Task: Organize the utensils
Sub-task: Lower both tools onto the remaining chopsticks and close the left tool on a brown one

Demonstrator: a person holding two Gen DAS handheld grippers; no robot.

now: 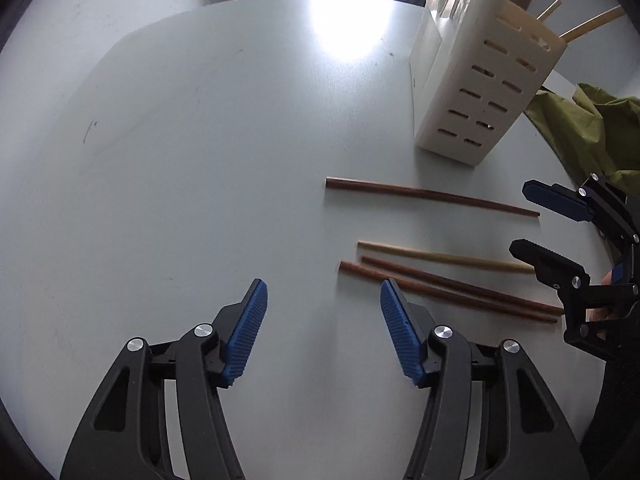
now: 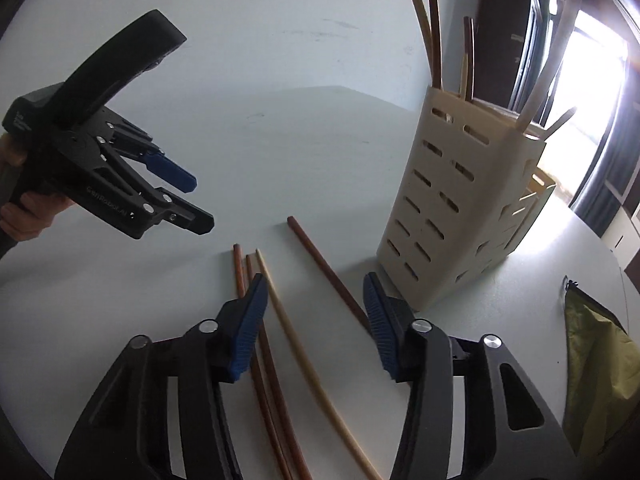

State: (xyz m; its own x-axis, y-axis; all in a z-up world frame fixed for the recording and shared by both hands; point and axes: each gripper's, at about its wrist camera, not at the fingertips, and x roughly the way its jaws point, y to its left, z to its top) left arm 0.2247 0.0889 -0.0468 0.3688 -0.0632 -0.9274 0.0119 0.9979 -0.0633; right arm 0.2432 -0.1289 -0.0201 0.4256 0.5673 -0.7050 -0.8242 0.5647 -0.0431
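Note:
Several chopsticks lie on the white table: a lone dark brown one, a pale one, and a dark brown pair side by side. A cream slotted utensil holder stands behind them and holds several chopsticks. My left gripper is open and empty, left of the loose chopsticks; it also shows in the right wrist view. My right gripper is open and empty above the pale chopstick; it also shows in the left wrist view.
An olive green cloth lies at the table's right edge beyond the holder. The round white table meets a white wall at the back. A bright doorway is behind the holder.

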